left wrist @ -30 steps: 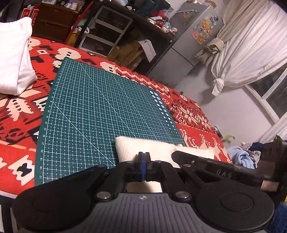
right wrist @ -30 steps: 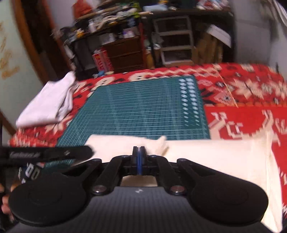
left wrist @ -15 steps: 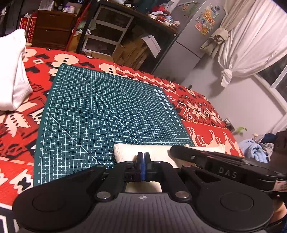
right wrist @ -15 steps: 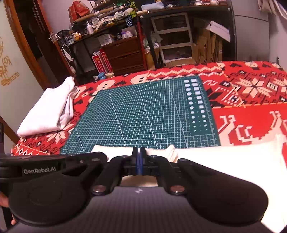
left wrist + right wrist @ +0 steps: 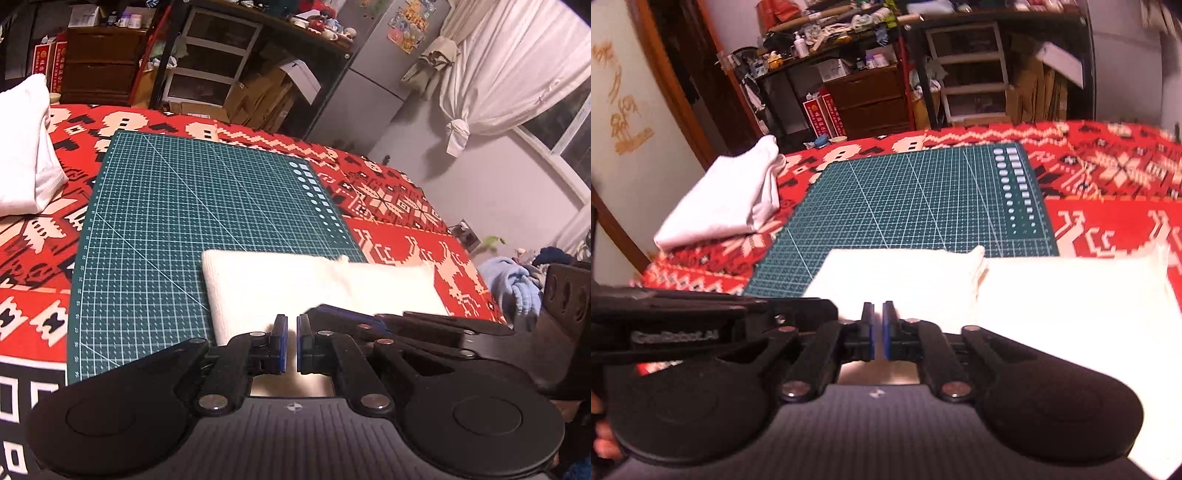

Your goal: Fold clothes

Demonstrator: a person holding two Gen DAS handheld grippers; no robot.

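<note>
A cream folded garment (image 5: pixel 295 284) lies across the near right corner of the green cutting mat (image 5: pixel 184 221) and onto the red patterned blanket (image 5: pixel 399 243). My left gripper (image 5: pixel 290 347) sits at the garment's near edge, jaws parted by a narrow gap with nothing between them. In the right wrist view the cream garment (image 5: pixel 1052 295) spreads off to the right, one folded layer overlapping the green mat (image 5: pixel 923 203). My right gripper (image 5: pixel 878 332) is also slightly open at the near edge. The two grippers sit side by side, close together.
A folded white garment (image 5: pixel 727 199) rests on the blanket left of the mat, also visible as a white pile (image 5: pixel 22 147). Shelving, drawers and boxes stand behind the bed. A fridge (image 5: pixel 376 66), curtains and a blue cloth heap (image 5: pixel 513 280) lie to the right.
Both grippers were shut at the garment's near edge; both have now parted slightly and let it go. The cream garment lies flatter and further onto the mat.
</note>
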